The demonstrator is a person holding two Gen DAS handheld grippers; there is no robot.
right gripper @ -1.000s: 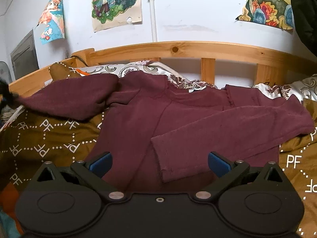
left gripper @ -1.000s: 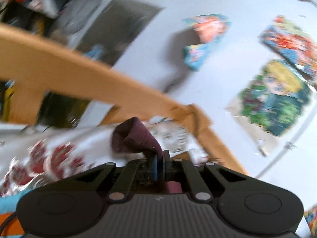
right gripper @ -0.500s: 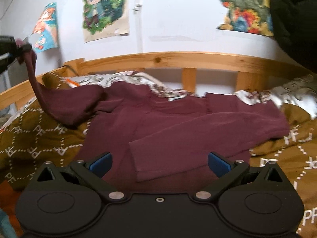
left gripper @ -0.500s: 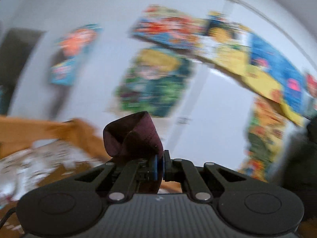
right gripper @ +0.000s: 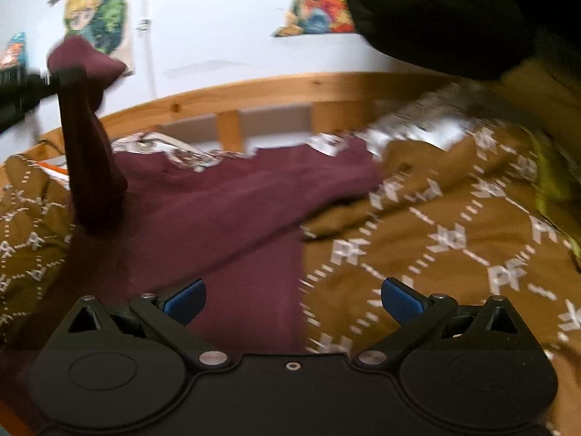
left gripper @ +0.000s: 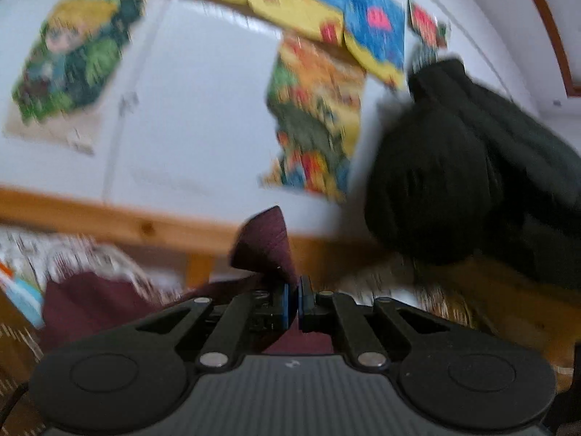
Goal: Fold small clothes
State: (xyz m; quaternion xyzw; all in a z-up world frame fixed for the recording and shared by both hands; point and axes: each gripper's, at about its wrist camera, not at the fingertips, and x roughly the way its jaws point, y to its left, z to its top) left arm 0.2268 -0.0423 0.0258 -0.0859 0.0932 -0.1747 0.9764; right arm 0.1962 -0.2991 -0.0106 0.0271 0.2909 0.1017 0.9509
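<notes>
A maroon long-sleeved top (right gripper: 232, 210) lies spread on a brown patterned bedcover (right gripper: 454, 239). One sleeve (right gripper: 90, 156) is pulled up off the bed into a hanging column at the left of the right wrist view. My left gripper (left gripper: 293, 299) is shut on that sleeve's cuff (left gripper: 265, 247), which sticks up from between the pads. In the right wrist view the left gripper (right gripper: 67, 72) shows at the left edge with the cuff. My right gripper (right gripper: 292, 299) stands open above the top's lower edge, with nothing between its fingers.
A wooden bed rail (right gripper: 254, 94) runs behind the bed, with light patterned pillows (right gripper: 417, 134) against it. Posters (left gripper: 316, 116) hang on the white wall. A bulky black garment (left gripper: 454, 181) hangs at the upper right, over the bed's right end.
My left gripper has lifted the sleeve off the bed and swung it rightward over the top, rolling as it went. The right gripper has shifted to the right and stayed open.
</notes>
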